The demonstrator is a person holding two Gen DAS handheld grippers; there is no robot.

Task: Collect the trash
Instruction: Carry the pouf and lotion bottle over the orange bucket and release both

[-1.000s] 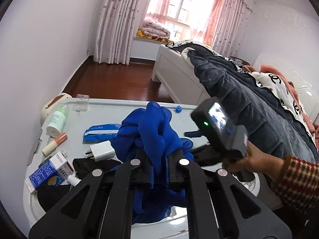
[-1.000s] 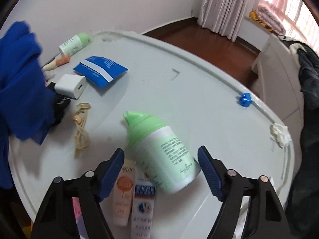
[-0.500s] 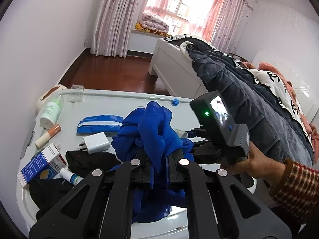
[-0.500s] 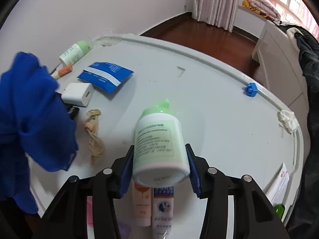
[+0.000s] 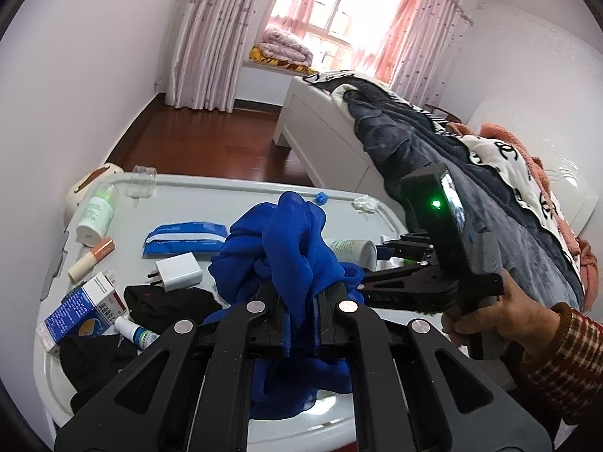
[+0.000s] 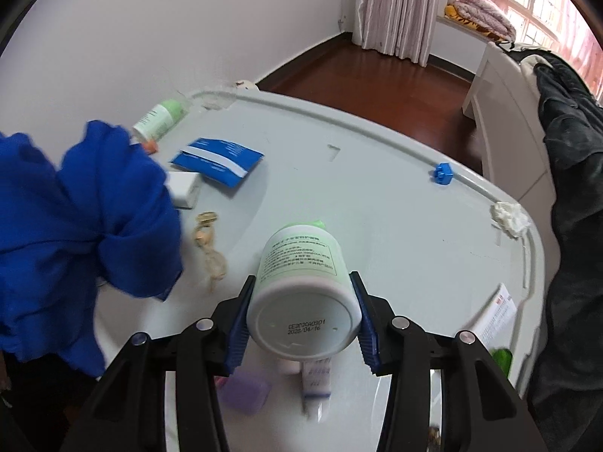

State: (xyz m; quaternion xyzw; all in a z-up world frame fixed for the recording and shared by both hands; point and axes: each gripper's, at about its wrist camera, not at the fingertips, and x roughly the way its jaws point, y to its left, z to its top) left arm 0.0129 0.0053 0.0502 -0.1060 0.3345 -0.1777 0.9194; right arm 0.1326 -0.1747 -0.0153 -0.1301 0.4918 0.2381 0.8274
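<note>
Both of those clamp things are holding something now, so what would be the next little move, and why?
Probably lift the right hand-held gripper a little higher. It is shut on the green-and-white bottle, base toward the camera, with tubes on the table just beneath. The left hand-held gripper is shut on the blue cloth.

On the table (image 6: 377,196), a foil packet (image 6: 216,158) lies behind a charger plug (image 6: 184,188), with a knotted cord (image 6: 209,252) nearer than both. A small clip (image 6: 441,173) and a crumpled tissue (image 6: 508,216) sit along the far right rim (the tissue further right). Behind the table stands a bed (image 5: 433,143).
</note>
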